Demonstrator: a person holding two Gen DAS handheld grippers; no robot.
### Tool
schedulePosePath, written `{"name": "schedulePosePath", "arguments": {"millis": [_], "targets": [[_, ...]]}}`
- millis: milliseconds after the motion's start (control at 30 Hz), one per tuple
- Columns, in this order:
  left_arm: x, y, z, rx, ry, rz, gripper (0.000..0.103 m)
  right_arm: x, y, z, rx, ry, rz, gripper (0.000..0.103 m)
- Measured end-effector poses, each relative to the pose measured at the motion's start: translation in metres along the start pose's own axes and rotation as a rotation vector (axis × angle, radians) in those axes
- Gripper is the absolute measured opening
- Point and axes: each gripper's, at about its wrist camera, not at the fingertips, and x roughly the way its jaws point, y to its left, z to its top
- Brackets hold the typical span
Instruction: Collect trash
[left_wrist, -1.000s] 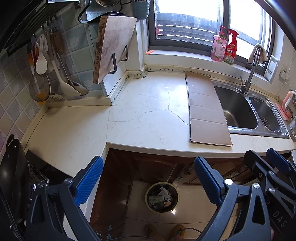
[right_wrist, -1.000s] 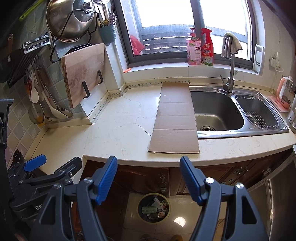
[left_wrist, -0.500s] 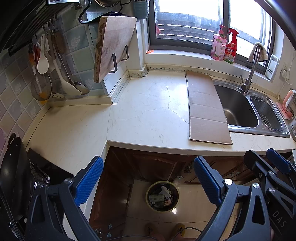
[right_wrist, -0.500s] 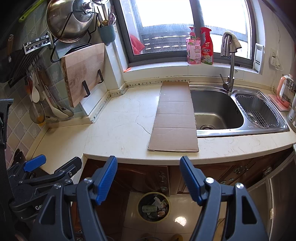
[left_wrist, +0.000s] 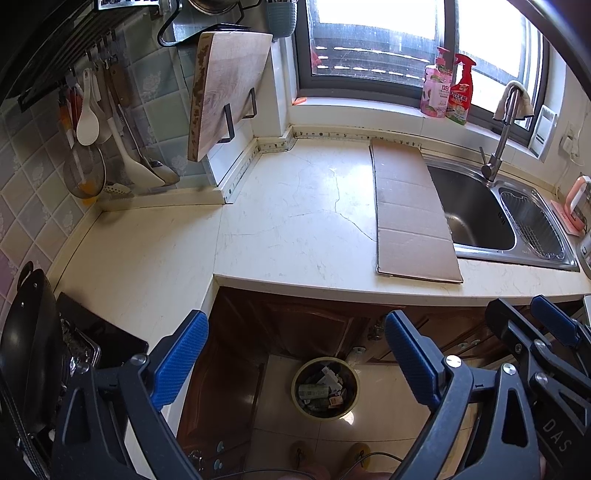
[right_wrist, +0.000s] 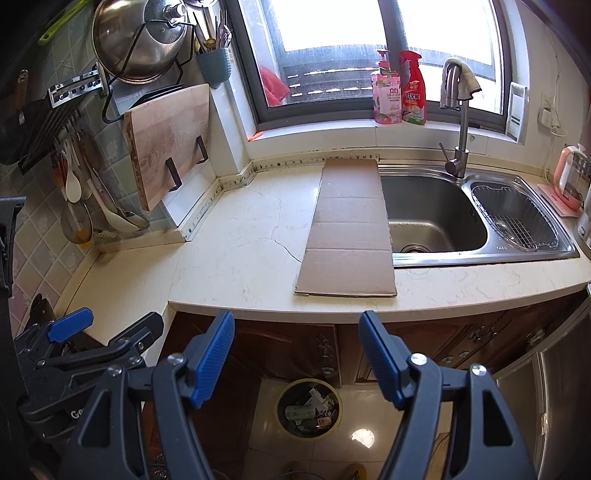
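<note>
You hold the left gripper (left_wrist: 295, 354) and right gripper (right_wrist: 297, 350) back from the pale marble counter (left_wrist: 295, 229), both released and empty, apparently because nothing loose is left up there. One flat brown cardboard sheet (right_wrist: 351, 229) lies beside the steel sink (right_wrist: 436, 218); one round bin of trash (right_wrist: 308, 408) stands on the floor below.

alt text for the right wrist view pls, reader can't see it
A flattened cardboard sheet lies on a pale kitchen countertop, its right edge over the steel sink rim. The open, empty right gripper hangs in front of the counter edge, above a round trash bin full of scraps on the floor; the left gripper shows at lower left.
</note>
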Motion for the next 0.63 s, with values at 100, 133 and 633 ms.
{"name": "schedulePosePath", "arguments": {"millis": [100, 133, 633], "targets": [[-0.0004, -0.0008, 0.0001, 0.001, -0.001, 0.003, 0.093, -0.0007, -0.0015, -0.0019, 0.002, 0.003, 0.002, 0.071], [-0.0013, -0.0026, -0.0008, 0.004, -0.002, 0.002, 0.093, -0.0009, -0.0026, -0.0020, 0.003, 0.004, 0.004, 0.071], [-0.0003, -0.0046, -0.0050, 0.015, 0.008, -0.004, 0.093, -0.0024, -0.0067, -0.0051, 0.006, 0.006, 0.006, 0.070]]}}
